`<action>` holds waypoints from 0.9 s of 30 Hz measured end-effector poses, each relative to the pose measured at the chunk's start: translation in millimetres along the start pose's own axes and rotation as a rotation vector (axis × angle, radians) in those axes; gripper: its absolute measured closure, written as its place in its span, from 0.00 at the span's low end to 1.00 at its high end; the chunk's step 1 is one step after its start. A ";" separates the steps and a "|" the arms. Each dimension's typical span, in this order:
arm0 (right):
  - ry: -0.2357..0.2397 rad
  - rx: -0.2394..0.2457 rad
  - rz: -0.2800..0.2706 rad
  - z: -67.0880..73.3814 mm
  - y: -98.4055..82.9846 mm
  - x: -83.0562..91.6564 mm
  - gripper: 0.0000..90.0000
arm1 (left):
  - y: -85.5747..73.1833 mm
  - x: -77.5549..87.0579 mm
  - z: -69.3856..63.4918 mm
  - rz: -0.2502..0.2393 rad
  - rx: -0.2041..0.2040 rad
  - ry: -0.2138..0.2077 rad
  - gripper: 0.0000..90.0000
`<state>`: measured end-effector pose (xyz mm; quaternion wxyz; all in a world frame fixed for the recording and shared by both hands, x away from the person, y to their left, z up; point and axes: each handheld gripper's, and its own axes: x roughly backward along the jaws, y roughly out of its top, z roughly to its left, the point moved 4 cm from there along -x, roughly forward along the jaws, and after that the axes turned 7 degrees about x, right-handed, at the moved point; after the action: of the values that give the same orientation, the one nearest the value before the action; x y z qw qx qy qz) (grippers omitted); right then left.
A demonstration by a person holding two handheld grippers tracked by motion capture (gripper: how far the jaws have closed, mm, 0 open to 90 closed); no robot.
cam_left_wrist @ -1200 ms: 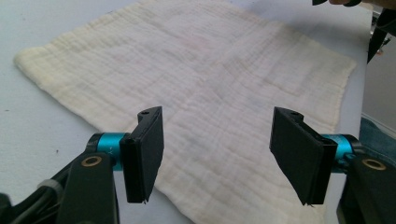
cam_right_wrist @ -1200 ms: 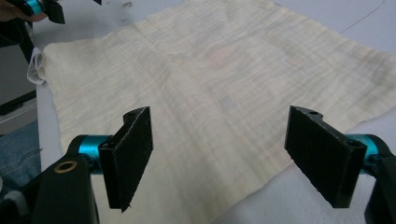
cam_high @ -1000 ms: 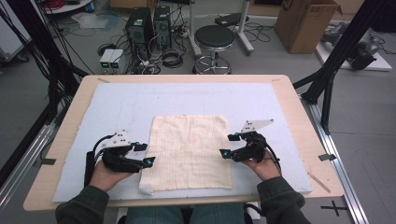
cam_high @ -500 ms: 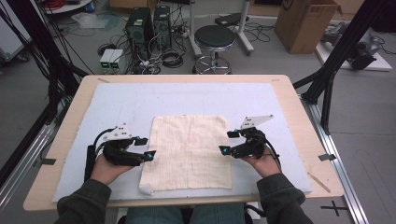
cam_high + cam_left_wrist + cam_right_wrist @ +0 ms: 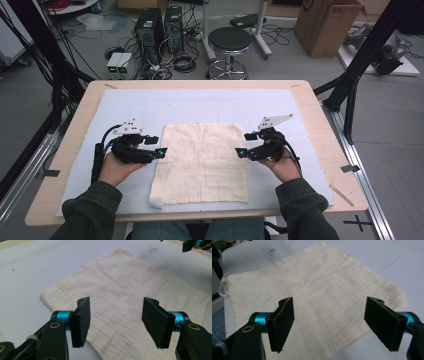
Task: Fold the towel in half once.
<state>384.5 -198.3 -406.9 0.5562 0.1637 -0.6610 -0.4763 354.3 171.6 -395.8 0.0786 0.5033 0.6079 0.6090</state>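
Tongs: left tongs (image 5: pixel 162 151) spread, just been closing, nothing between; right tongs (image 5: pixel 241 151) spread; cloth (image 5: pixel 202 162) flat between them.

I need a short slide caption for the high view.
Two hand-held grippers, left gripper and right gripper, flank a flat cream cloth.

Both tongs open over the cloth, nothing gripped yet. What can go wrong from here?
1. The cloth lies flat on the blue mat. Pads closing on it may slide off, or pinch the mat too.
2. The left tongs and right tongs sit by opposite side edges, left jaws just closing on nothing. Uneven grips would likely skew any fold.
3. The near left corner is curled under and may stay bunched.
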 end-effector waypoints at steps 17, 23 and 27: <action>-0.088 -0.029 0.046 -43.7 17.4 -9.2 0.40 | 22.1 -18.3 32.5 0.019 0.037 0.047 0.53; -0.118 -0.054 0.058 -60.0 13.2 -24.0 0.46 | 20.0 -32.4 58.1 -0.013 0.100 0.119 0.58; -0.120 -0.103 0.059 -73.3 11.6 -34.9 0.47 | 17.6 -45.3 74.6 0.012 0.128 0.154 0.59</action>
<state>464.9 -199.3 -423.0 0.5371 0.0866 -0.6722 -0.5022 438.1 184.4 -423.2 -0.0045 0.4627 0.6468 0.6063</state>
